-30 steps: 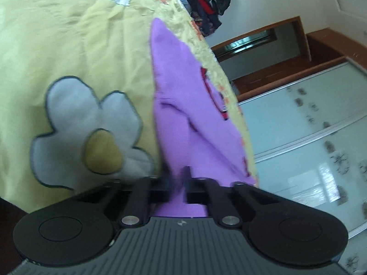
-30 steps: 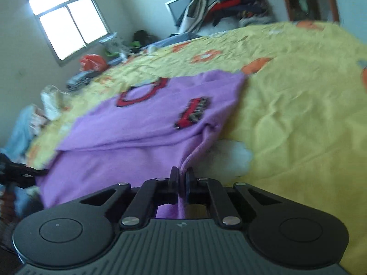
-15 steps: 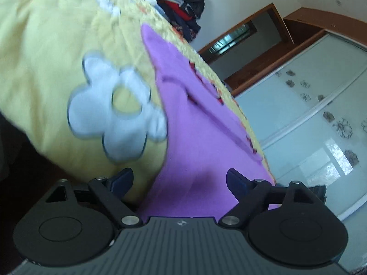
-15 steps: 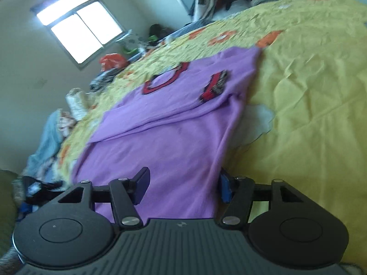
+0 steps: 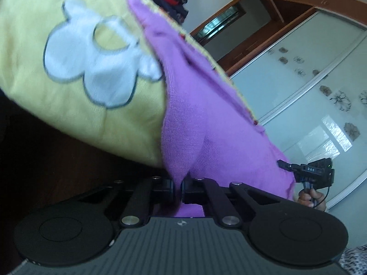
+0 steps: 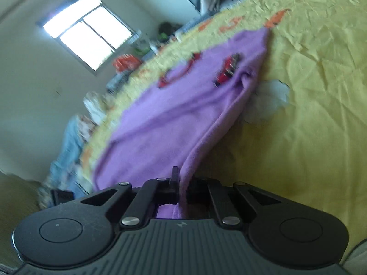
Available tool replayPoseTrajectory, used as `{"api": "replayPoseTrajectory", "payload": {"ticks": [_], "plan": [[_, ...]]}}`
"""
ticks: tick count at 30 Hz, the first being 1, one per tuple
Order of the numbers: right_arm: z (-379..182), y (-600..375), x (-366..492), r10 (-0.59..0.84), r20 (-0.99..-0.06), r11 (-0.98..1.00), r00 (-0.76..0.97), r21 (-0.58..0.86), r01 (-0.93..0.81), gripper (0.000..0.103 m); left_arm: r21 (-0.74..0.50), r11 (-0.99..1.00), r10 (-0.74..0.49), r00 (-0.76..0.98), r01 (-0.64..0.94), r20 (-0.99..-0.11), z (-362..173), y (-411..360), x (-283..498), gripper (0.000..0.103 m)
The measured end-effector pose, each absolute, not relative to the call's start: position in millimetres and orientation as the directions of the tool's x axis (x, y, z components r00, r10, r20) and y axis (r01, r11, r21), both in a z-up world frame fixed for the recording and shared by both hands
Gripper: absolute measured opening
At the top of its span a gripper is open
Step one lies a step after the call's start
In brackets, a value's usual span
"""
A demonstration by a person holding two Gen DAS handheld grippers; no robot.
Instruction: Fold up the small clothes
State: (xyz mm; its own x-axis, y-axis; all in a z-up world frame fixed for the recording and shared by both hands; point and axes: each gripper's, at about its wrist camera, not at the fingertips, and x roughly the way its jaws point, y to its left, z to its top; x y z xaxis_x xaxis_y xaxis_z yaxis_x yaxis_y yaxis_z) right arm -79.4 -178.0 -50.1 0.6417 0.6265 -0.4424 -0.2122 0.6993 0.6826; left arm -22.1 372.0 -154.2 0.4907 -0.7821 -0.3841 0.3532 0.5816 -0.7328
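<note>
Left wrist view shows the left claw (image 5: 178, 189) clamped on a pinched fold of the purple sweater (image 5: 206, 123) at the near edge of the bed, its two fingers drawn together with cloth between them. The sweater lies spread across the yellow bedspread (image 5: 34, 52), beside a white flower patch (image 5: 91, 64) stitched into it. Off to the right, a hand (image 5: 310, 198) holds the right claw (image 5: 284, 165) at the sweater's other near corner, in front of glass wardrobe doors (image 5: 321, 105). Right wrist view shows that right claw (image 6: 182, 183) likewise closed on the sweater's (image 6: 174, 114) side edge, which rises from the bedspread (image 6: 309, 114) into the fingers; red markings (image 6: 226, 71) show on the sweater's far part. A window (image 6: 89, 40) lights the room.
</note>
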Motion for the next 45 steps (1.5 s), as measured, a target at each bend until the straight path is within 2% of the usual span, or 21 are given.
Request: {"api": "replayPoseTrajectory", "payload": {"ticks": [7, 11, 14, 17, 19, 20, 21, 23, 24, 27, 28, 29, 30, 31, 33, 34, 37, 38, 39, 41, 45], "plan": [[-25, -189, -74, 0.665, -0.297, 0.596, 0.685, 0.763, -0.248, 0.004, -0.746, 0.515, -0.797, 0.555, 0.422, -0.236, -94, 391, -35, 0.004], [-14, -198, -61, 0.651, -0.234, 0.564, 0.722, 0.786, -0.253, 0.004, -0.753, 0.486, -0.798, 0.577, 0.443, -0.176, -68, 392, -11, 0.003], [-11, -214, -48, 0.599, -0.224, 0.576, 0.769, 0.787, -0.219, 0.004, -0.726, 0.517, -0.796, 0.567, 0.454, -0.212, -59, 376, 18, 0.003], [-16, -235, -34, 0.535, -0.294, 0.632, 0.792, 0.761, -0.145, 0.005, -0.718, 0.543, -0.793, 0.547, 0.436, -0.267, -66, 373, 46, 0.003], [-27, -245, -29, 0.582, -0.332, 0.583, 0.742, 0.807, -0.096, 0.009, -0.716, 0.563, -0.786, 0.537, 0.414, -0.307, -76, 372, 54, 0.003], [-28, -243, -33, 0.558, -0.385, 0.627, 0.735, 0.776, -0.069, 0.025, -0.723, 0.554, -0.796, 0.517, 0.413, -0.314, -83, 371, 53, 0.005], [-28, -240, -39, 0.538, -0.426, 0.662, 0.727, 0.748, -0.052, 0.058, -0.718, 0.563, -0.793, 0.511, 0.41, -0.33, -89, 375, 49, 0.005], [-32, -238, -53, 0.554, -0.423, 0.66, 0.717, 0.748, -0.069, 0.095, -0.707, 0.579, -0.785, 0.513, 0.407, -0.347, -102, 381, 37, 0.013], [-35, -237, -61, 0.559, -0.408, 0.654, 0.721, 0.753, -0.081, 0.095, -0.71, 0.574, -0.788, 0.512, 0.408, -0.342, -108, 385, 30, 0.029], [-43, -229, -74, 0.579, -0.416, 0.656, 0.701, 0.748, -0.097, 0.095, -0.757, 0.51, -0.814, 0.513, 0.408, -0.273, -121, 401, 16, 0.049], [-46, -224, -79, 0.587, -0.417, 0.657, 0.694, 0.747, -0.107, 0.095, -0.768, 0.489, -0.821, 0.515, 0.414, -0.245, -123, 405, 11, 0.068], [-49, -216, -82, 0.603, -0.423, 0.659, 0.676, 0.742, -0.124, 0.094, -0.786, 0.447, -0.838, 0.507, 0.427, -0.201, -125, 409, 7, 0.079], [-51, -209, -85, 0.608, -0.428, 0.671, 0.669, 0.727, -0.145, 0.094, -0.795, 0.415, -0.851, 0.497, 0.442, -0.167, -127, 410, 3, 0.097], [-50, -200, -88, 0.596, -0.429, 0.691, 0.678, 0.704, -0.162, 0.094, -0.791, 0.41, -0.854, 0.495, 0.453, -0.158, -126, 408, -1, 0.103], [-50, -188, -94, 0.59, -0.429, 0.706, 0.684, 0.685, -0.178, 0.094, -0.768, 0.442, -0.851, 0.488, 0.464, -0.195, -125, 403, -8, 0.103], [-49, -183, -97, 0.592, -0.431, 0.71, 0.681, 0.678, -0.188, 0.094, -0.762, 0.471, -0.843, 0.48, 0.443, -0.242, -126, 398, -7, 0.103], [-48, -171, -101, 0.576, -0.441, 0.746, 0.688, 0.629, -0.221, 0.094, -0.738, 0.616, -0.764, 0.433, 0.274, -0.477, -150, 382, 6, 0.103], [-48, -169, -102, 0.569, -0.439, 0.751, 0.696, 0.621, -0.223, 0.094, -0.74, 0.63, -0.748, 0.441, 0.236, -0.496, -161, 381, 7, 0.103], [-49, -170, -103, 0.568, -0.434, 0.749, 0.699, 0.624, -0.221, 0.094, -0.761, 0.603, -0.761, 0.456, 0.237, -0.462, -170, 382, 5, 0.103], [-49, -171, -104, 0.563, -0.432, 0.748, 0.705, 0.629, -0.212, 0.094, -0.845, 0.466, -0.82, 0.487, 0.263, -0.3, -190, 389, 0, 0.103], [-43, -166, -101, 0.558, -0.473, 0.782, 0.682, 0.576, -0.24, 0.096, -0.853, 0.462, -0.823, 0.475, 0.242, -0.311, -206, 394, -3, 0.103]]}}
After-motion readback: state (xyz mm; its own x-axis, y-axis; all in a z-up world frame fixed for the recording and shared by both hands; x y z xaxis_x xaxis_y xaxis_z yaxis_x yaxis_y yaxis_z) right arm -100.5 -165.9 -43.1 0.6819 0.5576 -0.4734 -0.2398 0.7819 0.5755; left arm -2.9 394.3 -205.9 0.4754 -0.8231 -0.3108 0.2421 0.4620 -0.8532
